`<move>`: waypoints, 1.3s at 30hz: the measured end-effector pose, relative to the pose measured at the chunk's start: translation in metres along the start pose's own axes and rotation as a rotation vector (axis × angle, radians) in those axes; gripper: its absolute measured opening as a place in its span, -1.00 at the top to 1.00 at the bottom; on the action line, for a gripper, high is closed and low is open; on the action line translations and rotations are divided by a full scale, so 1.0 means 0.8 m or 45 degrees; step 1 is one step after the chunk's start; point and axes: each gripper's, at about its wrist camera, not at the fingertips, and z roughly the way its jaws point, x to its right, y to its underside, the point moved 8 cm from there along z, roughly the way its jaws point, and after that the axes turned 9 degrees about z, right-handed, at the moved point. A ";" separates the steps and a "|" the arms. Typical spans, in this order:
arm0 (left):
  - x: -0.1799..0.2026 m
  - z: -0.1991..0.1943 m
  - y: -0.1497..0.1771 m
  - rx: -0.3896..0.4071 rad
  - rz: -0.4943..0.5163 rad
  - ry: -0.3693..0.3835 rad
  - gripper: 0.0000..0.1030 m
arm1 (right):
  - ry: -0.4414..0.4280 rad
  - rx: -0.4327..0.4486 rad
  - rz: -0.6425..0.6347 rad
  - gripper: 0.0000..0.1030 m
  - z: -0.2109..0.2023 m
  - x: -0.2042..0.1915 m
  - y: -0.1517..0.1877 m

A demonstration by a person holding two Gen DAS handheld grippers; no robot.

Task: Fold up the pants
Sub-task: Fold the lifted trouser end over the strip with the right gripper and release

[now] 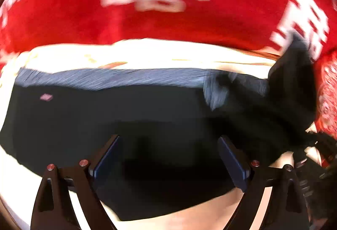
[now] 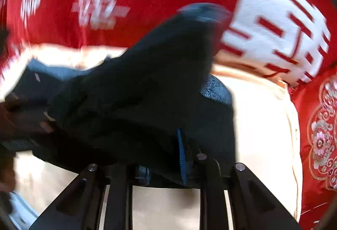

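Pants lie below the downward-pointing left gripper, jaws spread; right gripper clamps blurred fabric.

Dark navy pants with lighter blue inner lining; cream sheet; far red blanket bearing white characters (blurred).

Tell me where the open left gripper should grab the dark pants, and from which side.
Judging by how the pants lie, take the near edge, coming from above: the left gripper hangs open over flat cloth there, and the far end is already bunched up in the right gripper.
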 end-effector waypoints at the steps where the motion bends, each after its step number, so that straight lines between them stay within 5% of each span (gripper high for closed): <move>1: -0.013 0.000 0.004 -0.011 -0.020 -0.010 -0.78 | 0.039 -0.014 -0.036 0.50 0.010 -0.011 0.005; 5: -0.040 -0.005 0.008 -0.019 -0.027 -0.046 -0.78 | 0.264 -0.024 -0.203 0.32 0.026 -0.039 0.025; 8: -0.037 -0.013 0.001 -0.005 -0.014 -0.021 -0.78 | 0.152 -0.033 -0.216 -0.05 0.005 -0.050 0.039; 11: -0.018 -0.022 -0.013 0.009 0.022 0.043 -0.78 | 0.069 -0.047 -0.173 -0.06 -0.015 -0.039 0.049; 18: 0.088 -0.018 -0.034 -0.013 0.206 0.324 -0.78 | -0.022 -0.148 0.211 -0.06 -0.032 0.052 0.069; 22: 0.127 0.001 -0.040 -0.058 0.278 0.368 -0.77 | -0.040 -0.180 0.303 -0.06 -0.025 0.087 0.076; 26: 0.138 0.018 -0.037 -0.121 0.285 0.382 -0.26 | -0.074 -0.176 0.345 -0.05 -0.026 0.102 0.082; 28: 0.143 0.021 -0.036 -0.150 0.300 0.375 0.56 | -0.097 -0.172 0.355 0.08 -0.027 0.103 0.085; 30: 0.146 0.015 -0.031 -0.191 0.288 0.444 0.91 | -0.135 -0.186 0.371 0.21 -0.026 0.100 0.084; 33: 0.155 -0.008 -0.031 -0.149 0.312 0.502 0.91 | -0.162 -0.199 0.403 0.23 -0.024 0.100 0.081; 39: 0.132 -0.005 0.012 -0.192 0.352 0.401 0.91 | -0.198 -0.200 0.435 0.23 -0.038 0.112 0.086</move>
